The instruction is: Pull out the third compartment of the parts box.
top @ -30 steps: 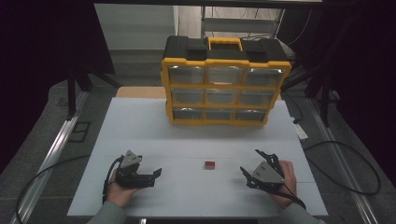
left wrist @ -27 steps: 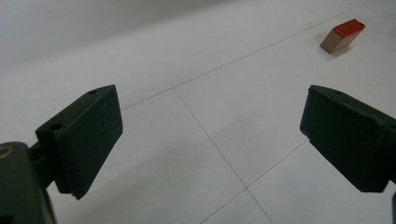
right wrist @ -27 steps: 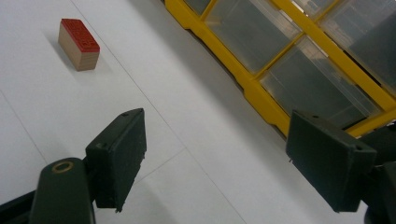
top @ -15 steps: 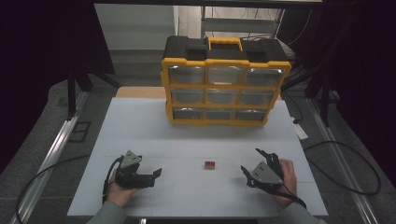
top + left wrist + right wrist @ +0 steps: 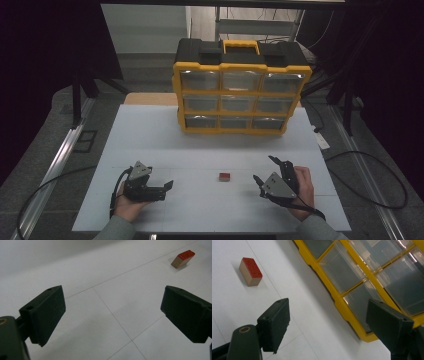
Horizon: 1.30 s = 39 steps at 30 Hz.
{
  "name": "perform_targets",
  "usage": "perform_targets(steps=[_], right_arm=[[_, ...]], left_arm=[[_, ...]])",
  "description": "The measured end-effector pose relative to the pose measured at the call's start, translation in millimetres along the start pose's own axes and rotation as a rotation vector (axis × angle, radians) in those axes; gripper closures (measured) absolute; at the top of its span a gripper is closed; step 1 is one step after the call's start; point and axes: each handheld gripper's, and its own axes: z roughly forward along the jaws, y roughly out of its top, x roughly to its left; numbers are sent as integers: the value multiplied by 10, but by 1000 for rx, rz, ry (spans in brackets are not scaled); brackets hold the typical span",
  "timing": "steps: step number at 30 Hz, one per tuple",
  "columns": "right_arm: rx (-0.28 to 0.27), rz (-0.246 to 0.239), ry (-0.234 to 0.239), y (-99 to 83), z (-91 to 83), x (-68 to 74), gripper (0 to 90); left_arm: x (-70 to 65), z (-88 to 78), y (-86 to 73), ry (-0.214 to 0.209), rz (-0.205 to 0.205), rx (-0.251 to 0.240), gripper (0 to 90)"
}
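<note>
The red-topped block [image 5: 224, 176] lies between both tongs, nearer the right gripper [image 5: 263, 171], ahead-left of its spread, empty jaws. The left gripper [image 5: 168, 188], likewise spread and empty, sits farther off.

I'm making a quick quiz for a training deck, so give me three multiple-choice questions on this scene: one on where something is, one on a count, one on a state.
1. Where does the small red-topped block lie?
A. On the table between the two grippers
B. Inside a drawer
C. On top of the organizer

2. How many clear drawers does the yellow organizer show on its front?
A. Four
B. Six
C. Nine

3. How do the left gripper and right gripper stand?
A. Both open, holding nothing
B. Both shut on the block
C. Left shut, right open

Answers: 1 A, the block sits on the white table between them. 2 C, three rows of three. 3 A, the jaws are wide apart in both gripper views.
</note>
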Motion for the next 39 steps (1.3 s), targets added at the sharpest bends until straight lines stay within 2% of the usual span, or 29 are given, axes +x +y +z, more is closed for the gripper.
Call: perform_targets(steps=[22, 39], right_arm=[[-10, -28, -45, 96, 47, -141, 204], [-27, -24, -66, 190, 74, -279, 205]], left_arm=[[2, 0, 1, 1, 2, 0, 64], [3, -3, 1, -1, 2, -3, 64]])
